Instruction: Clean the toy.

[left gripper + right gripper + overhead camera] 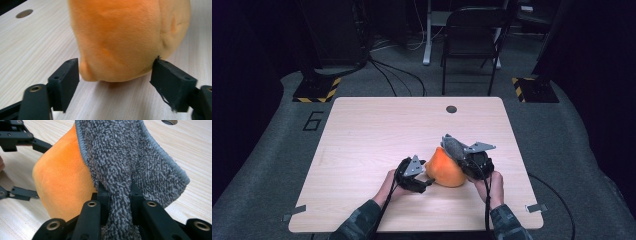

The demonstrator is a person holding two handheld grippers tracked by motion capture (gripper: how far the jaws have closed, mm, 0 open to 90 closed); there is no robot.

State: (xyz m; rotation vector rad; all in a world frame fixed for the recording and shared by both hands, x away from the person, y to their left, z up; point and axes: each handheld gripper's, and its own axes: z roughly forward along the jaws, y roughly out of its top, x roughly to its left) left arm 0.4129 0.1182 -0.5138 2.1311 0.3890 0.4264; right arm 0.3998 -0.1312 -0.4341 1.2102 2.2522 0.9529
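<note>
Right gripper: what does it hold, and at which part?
The right gripper pinches a bunched fold of the grey cloth, near its edge.

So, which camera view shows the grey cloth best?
The right gripper view: the grey cloth is close there, its looped pile and stitched edge clear, pinched between the right gripper's fingers. The high view shows it as a small grey patch above the orange plush. The left gripper view faces the plush.

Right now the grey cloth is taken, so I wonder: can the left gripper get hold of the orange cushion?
Probably yes: the left gripper has open jaws either side of the orange cushion, nothing between.
</note>
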